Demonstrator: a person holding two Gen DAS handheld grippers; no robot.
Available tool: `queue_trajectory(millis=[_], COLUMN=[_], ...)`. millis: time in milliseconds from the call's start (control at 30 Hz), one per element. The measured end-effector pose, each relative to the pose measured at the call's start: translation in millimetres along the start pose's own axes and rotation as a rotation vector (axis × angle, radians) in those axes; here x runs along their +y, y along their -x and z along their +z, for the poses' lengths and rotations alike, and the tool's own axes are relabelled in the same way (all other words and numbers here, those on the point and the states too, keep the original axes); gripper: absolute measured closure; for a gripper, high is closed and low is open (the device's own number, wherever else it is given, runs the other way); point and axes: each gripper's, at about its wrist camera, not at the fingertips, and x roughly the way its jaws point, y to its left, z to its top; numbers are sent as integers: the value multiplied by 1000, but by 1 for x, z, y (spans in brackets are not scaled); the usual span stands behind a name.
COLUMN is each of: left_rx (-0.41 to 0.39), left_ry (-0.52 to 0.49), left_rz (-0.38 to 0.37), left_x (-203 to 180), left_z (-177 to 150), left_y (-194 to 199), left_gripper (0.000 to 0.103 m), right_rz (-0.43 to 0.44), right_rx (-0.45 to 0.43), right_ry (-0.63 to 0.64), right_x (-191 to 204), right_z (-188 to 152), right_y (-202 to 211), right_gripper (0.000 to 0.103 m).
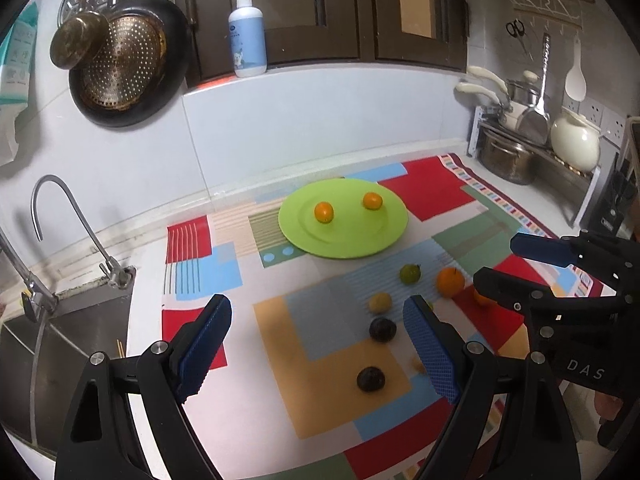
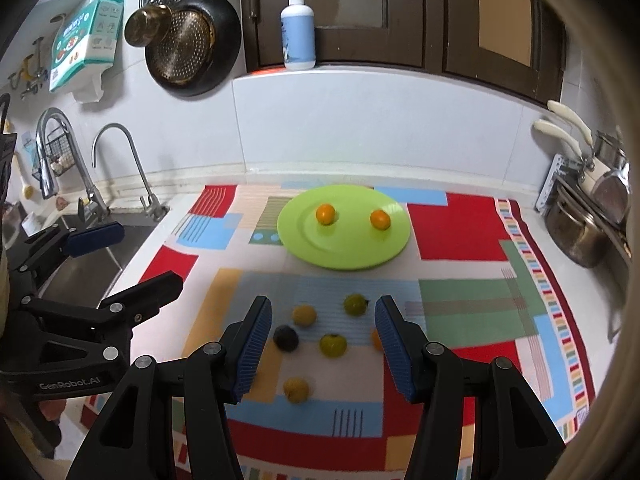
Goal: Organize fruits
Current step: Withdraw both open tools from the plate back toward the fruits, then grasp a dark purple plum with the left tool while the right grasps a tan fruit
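Note:
A green plate (image 1: 372,240) (image 2: 296,240) lies on a patchwork mat and holds two small oranges (image 1: 324,212) (image 1: 372,201) (image 2: 325,214) (image 2: 380,219). Loose fruit lies in front of it: a green one (image 1: 410,274) (image 2: 355,304), an orange (image 1: 450,281), a yellow one (image 1: 380,303) (image 2: 304,315) and dark plums (image 1: 382,329) (image 1: 371,379) (image 2: 286,337). My left gripper (image 1: 320,344) is open and empty above the mat. My right gripper (image 2: 320,340) is open and empty over a green fruit (image 2: 333,345). An orange (image 2: 376,339) is half hidden by its right finger.
A sink (image 1: 68,332) with taps (image 2: 116,160) lies left of the mat. Pots on a rack (image 1: 520,140) stand at the back right. A soap bottle (image 1: 247,36) stands on the ledge and pans (image 1: 128,60) hang on the wall.

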Motion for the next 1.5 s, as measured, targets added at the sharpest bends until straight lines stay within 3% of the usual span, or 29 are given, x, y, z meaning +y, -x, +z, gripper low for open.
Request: queue_trajectory(millis=[833, 1233, 1500], left_rx=[-15, 61, 135], left_ry=[-217, -250, -223], left_rz=[-160, -214, -262], left_x=[-17, -27, -30], left_z=[-74, -85, -87], left_y=[-39, -69, -88], left_gripper=[16, 42, 56], right_rz=[-45, 3, 45], right_rx=[100, 156, 198], right_ry=[72, 132, 129], right_x=[29, 31, 27], right_z=[-72, -83, -85], right_y=[-44, -67, -87], right_gripper=[49, 50, 58])
